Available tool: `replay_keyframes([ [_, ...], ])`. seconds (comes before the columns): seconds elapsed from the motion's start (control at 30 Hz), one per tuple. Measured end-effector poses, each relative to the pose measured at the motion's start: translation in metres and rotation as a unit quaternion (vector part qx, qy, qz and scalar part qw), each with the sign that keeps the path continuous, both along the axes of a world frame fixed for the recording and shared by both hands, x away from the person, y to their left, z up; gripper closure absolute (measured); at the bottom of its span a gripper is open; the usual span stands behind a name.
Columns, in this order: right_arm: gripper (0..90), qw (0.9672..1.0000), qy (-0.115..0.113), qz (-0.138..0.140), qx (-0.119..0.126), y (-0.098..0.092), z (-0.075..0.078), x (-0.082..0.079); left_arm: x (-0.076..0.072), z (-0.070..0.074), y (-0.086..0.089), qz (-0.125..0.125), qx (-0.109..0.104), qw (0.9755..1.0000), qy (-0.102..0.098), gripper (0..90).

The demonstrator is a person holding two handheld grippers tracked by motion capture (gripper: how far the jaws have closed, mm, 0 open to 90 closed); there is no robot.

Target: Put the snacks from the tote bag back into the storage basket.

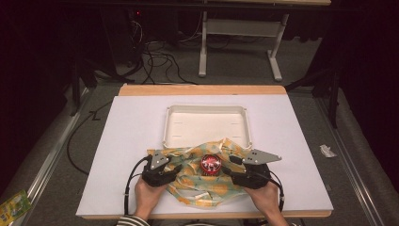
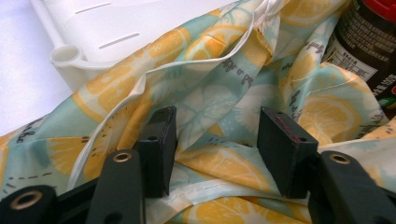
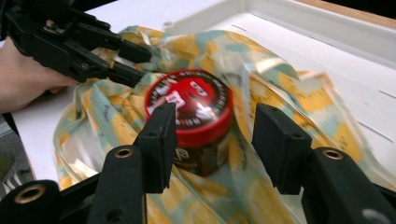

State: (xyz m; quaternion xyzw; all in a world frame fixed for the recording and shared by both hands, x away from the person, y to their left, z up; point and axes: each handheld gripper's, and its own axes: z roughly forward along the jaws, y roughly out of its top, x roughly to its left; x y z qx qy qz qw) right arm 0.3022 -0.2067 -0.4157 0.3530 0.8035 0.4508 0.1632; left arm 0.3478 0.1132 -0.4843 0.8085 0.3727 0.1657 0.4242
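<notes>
Lemon-print cloth bag (image 1: 197,175) lies slack between your left gripper (image 1: 175,168) and right gripper (image 1: 227,170), both released, holding nothing, the red-lidded jar (image 1: 211,164) just ahead (standing inside it); next, I judge, pinch the rim.

Dark room; grey carpet floor (image 1: 56,155); white table frame (image 1: 240,28) behind; black cables (image 1: 155,59) on floor.
</notes>
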Motion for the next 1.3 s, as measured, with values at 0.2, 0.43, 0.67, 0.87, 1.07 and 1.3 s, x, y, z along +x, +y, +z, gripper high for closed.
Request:
replay_keyframes([
  [0.2, 45.2, 0.9997, -0.004, 0.023, 0.0, 0.018, 0.004, 0.006, 0.0, 0.0, 0.0, -0.001, 0.004, 1.0, -0.001, 47.7],
  [0.43, 37.9, 0.9989, 0.009, 0.04, -0.022, 0.037, 0.001, 0.02, -0.001, 0.0, -0.001, -0.001, 0.008, 1.0, -0.005, 47.2],
  [0.67, 32.2, 0.9986, 0.018, 0.037, -0.034, 0.042, -0.005, 0.03, -0.001, 0.0, -0.002, -0.001, 0.007, 0.9999, -0.007, 47.1],
  [0.87, 29.5, 0.9983, 0.023, 0.039, -0.037, 0.042, -0.006, 0.035, -0.001, 0.0, -0.002, -0.001, 0.008, 0.9999, -0.006, 47.1],
  [1.07, 26.2, 0.9976, 0.028, 0.049, -0.038, 0.044, -0.007, 0.036, -0.002, 0.0, -0.002, 0.0, 0.009, 0.9999, -0.008, 47.1],
  [1.3, 22.9, 0.9961, 0.033, 0.049, -0.066, 0.052, -0.017, 0.036, -0.001, 0.0, -0.002, 0.0, 0.009, 0.9999, -0.006, 47.1],
])
